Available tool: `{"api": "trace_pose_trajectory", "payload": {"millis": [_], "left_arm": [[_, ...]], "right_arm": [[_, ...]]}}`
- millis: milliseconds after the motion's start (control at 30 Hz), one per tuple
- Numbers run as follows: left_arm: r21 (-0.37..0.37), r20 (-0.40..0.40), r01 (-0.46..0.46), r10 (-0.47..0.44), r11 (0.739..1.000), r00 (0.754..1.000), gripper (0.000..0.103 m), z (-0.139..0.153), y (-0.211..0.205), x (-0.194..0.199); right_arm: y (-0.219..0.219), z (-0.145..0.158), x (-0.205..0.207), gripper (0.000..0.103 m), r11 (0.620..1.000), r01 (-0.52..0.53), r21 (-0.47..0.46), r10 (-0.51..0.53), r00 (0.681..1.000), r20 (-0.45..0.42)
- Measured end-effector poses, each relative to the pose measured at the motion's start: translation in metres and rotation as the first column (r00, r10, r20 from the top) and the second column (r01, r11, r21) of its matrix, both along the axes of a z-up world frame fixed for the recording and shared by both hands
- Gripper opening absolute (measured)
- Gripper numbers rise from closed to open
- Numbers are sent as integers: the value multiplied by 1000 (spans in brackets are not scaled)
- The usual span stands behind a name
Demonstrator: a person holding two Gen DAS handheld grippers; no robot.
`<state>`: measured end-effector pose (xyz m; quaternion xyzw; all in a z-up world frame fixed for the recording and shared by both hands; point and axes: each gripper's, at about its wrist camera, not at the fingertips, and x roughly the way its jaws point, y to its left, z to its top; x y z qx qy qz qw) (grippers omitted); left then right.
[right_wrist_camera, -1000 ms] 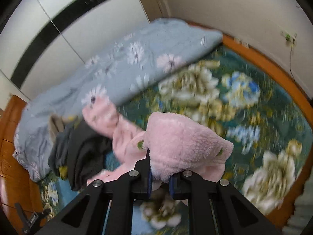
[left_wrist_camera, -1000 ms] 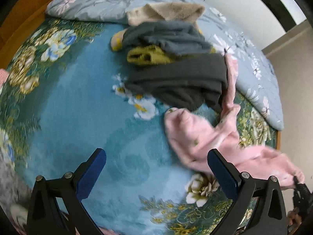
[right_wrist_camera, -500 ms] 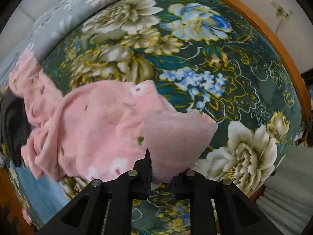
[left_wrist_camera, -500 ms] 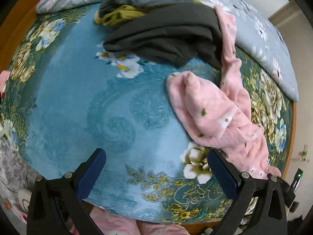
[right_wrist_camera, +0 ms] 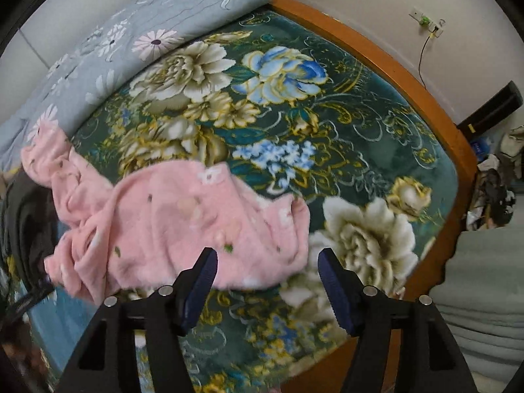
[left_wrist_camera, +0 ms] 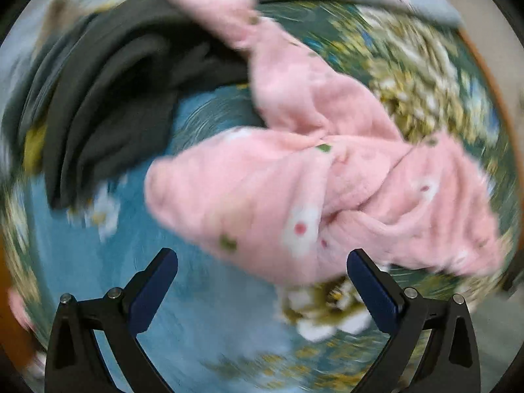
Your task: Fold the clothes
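Note:
A pink fleece garment (left_wrist_camera: 294, 177) with small flower prints lies crumpled on the floral bedspread (left_wrist_camera: 98, 262). It also shows in the right wrist view (right_wrist_camera: 170, 219). My left gripper (left_wrist_camera: 262, 262) is open and empty, just in front of the garment's near edge; this view is blurred by motion. My right gripper (right_wrist_camera: 265, 258) is open and empty, its fingertips just above the garment's near edge. A pile of dark grey clothes (left_wrist_camera: 108, 98) lies at the left, with one end of the pink garment draped over it.
A grey-blue flowered quilt (right_wrist_camera: 98, 49) lies along the far side of the bed. The orange wooden bed frame (right_wrist_camera: 409, 82) runs along the right edge. Folded grey bedding (right_wrist_camera: 484, 294) sits beyond the bed at lower right, by clutter on the floor.
My right gripper has opened and let go of the pink garment, which now lies on the bed. My left gripper has swung toward the garment, staying open.

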<state>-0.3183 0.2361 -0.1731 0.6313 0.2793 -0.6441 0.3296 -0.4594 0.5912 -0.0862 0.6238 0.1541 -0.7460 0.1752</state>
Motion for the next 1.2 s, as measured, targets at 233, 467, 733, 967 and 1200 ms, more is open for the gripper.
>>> {"api": "trace_pose_trajectory", "payload": {"millis": [233,467,733,967,1200], "left_arm": [[-4,43,73,-73,997,996,12,-33,-22,-4],[121,-290,-384,403,915,868,8,26,-74,144],[122,-336,-747,735,654,589,6,52,-80,369],[222,-290,-886,895,406,338,6,29,-45,472],[234,-359,-915,903,329,234,6,41,-46,534]], "right_arm": [[-8,21,43,68,996,-78,49,78,997,-8],[-51,27,66,68,986,-165,40,164,986,7],[-105,13,100,68,980,-197,-25,198,975,96],[-132,7,136,68,961,-274,-27,275,953,125],[-159,6,162,68,942,-336,2,333,934,130]]}}
